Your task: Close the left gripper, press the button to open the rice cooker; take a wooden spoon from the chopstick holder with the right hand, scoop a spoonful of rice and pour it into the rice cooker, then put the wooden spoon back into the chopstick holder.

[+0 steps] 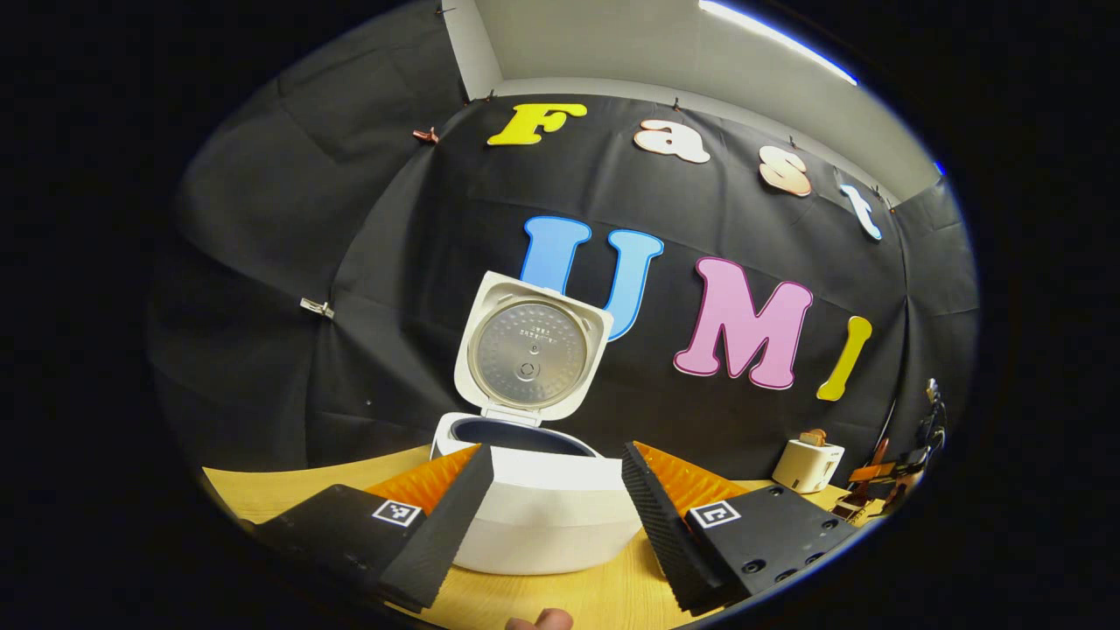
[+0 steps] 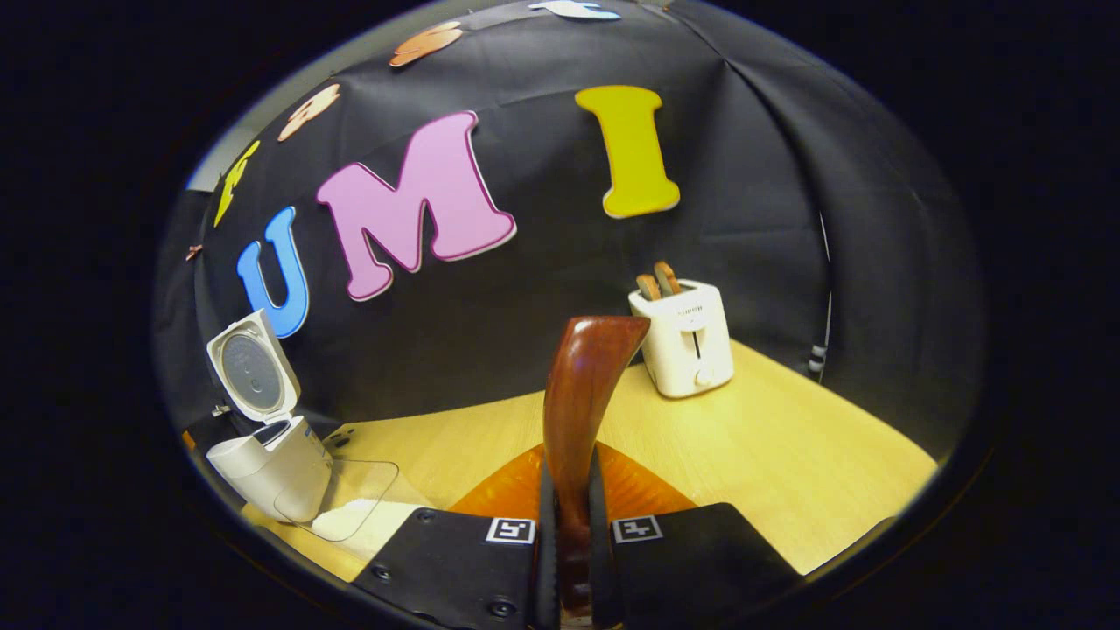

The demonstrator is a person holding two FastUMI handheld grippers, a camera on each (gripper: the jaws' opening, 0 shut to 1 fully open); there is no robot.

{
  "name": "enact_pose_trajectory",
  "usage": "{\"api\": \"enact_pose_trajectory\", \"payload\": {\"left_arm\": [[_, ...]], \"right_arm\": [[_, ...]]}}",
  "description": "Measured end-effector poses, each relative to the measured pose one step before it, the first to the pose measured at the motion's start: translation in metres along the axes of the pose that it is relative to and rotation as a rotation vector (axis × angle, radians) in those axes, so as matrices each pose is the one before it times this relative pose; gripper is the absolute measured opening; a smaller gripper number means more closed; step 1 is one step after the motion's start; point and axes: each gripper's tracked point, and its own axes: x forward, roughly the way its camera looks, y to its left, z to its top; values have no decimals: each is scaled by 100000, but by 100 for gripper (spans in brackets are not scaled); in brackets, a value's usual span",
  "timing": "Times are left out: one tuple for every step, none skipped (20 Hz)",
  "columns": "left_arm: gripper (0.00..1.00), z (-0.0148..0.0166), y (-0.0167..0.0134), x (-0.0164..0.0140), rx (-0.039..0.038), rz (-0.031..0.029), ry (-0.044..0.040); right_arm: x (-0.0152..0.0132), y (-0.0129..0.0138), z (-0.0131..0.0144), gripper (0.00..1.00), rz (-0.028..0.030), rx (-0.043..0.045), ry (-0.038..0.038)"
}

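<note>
The white rice cooker [image 1: 547,516] stands open on the wooden table, its lid [image 1: 528,350] tipped up and back. My left gripper [image 1: 557,455] is open, one finger on each side of the cooker's front and neither touching it. In the right gripper view the cooker [image 2: 267,459] is far off at the left. My right gripper [image 2: 570,468] is shut on a dark wooden spoon [image 2: 584,385], which stands up from between the fingers. A clear container with white rice [image 2: 350,506] lies beside the cooker.
A white toaster [image 2: 687,337] with two slices of toast stands at the back of the table [image 2: 787,455], and shows small at the right [image 1: 809,464] in the left gripper view. A fingertip [image 1: 541,619] pokes in at the bottom edge.
</note>
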Motion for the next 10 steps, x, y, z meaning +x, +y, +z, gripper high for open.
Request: {"api": "enact_pose_trajectory", "payload": {"left_arm": [[95,-85,-44,-46,-43,-251,67],[95,99,-11,-75,-23,-111,12],[95,-104,73,6,-33,-54,-55],[95,61,-10,20,-10,-1,14],[95,-166,-25,62,73,-48,170],[95,5,-50,29,266,-251,327],[95,-174,-36,-39,381,-99,351],[95,28,72,46,242,155,139],[95,-32,93,-34,-25,117,4],[95,48,3,61,-324,-203,76]], "right_arm": [[-292,205,927,17,-663,-2549,-2477],[-372,509,1042,17,-341,-2769,-2409],[-305,625,1137,17,-229,-2863,-2504],[-238,866,940,17,406,-2324,-1843],[-145,1128,938,17,1165,-1810,-1788],[-60,1391,938,17,1765,-1897,-1856],[-274,1503,1037,17,1844,-1607,-2087],[232,1559,669,17,1825,-1463,-2116],[174,1796,722,17,1960,-988,-1591],[344,1790,381,18,2629,-927,-991]]}}
